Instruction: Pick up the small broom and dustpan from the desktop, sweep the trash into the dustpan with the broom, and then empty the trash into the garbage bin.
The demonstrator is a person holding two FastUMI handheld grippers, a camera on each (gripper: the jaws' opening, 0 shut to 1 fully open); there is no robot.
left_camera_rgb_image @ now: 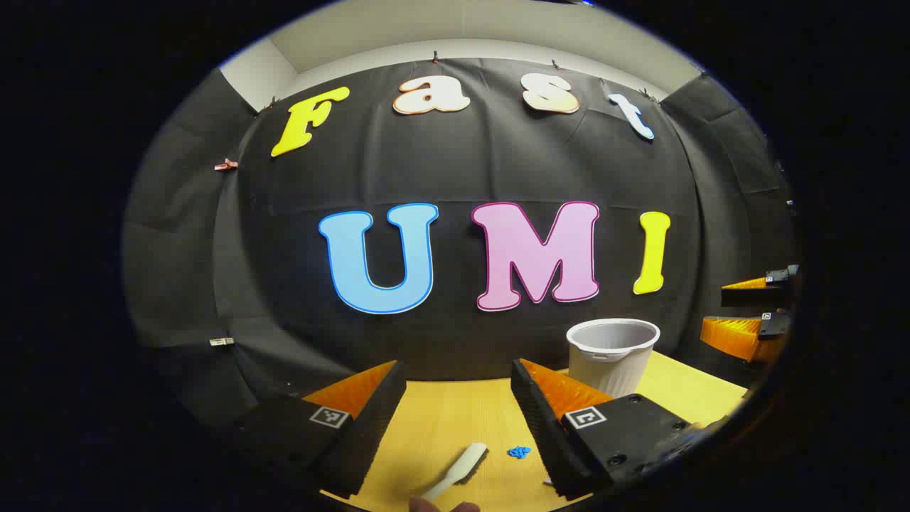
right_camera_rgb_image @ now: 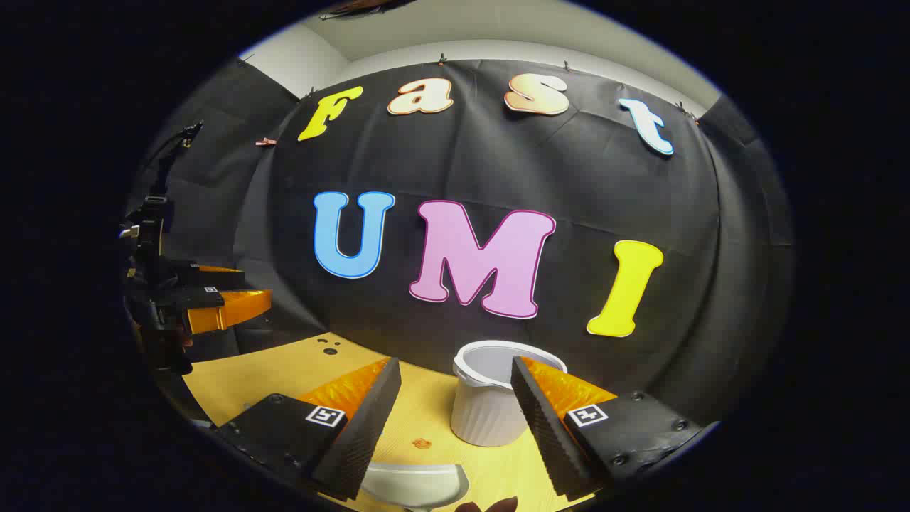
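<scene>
Two grippers, both with fingers spread apart and nothing between them, held above the yellow desktop (left_camera_rgb_image: 455, 419).

Left gripper view, near to far: the left gripper (left_camera_rgb_image: 458, 405) frames a white broom handle (left_camera_rgb_image: 458, 469) lying flat on the desktop near the front edge, angled up and to the right; the brush end is cut off below. A small blue scrap of trash (left_camera_rgb_image: 519, 451) lies just right of the handle tip, close beside the right finger. Open desktop runs between the fingers up to the black cloth wall. A white ribbed garbage bin (left_camera_rgb_image: 611, 355) stands upright at the far right, near the back edge. The right gripper (left_camera_rgb_image: 753, 313) shows at the far right edge, well apart.

Right gripper view: the right gripper (right_camera_rgb_image: 455, 412) hovers over the white dustpan (right_camera_rgb_image: 416, 483) at the front edge. A small orange scrap (right_camera_rgb_image: 422, 443) lies just beyond it, with the bin (right_camera_rgb_image: 490, 412) behind. The left gripper (right_camera_rgb_image: 206, 302) shows far left.

Square coded tags sit on the fingers; no readable brand text.
</scene>
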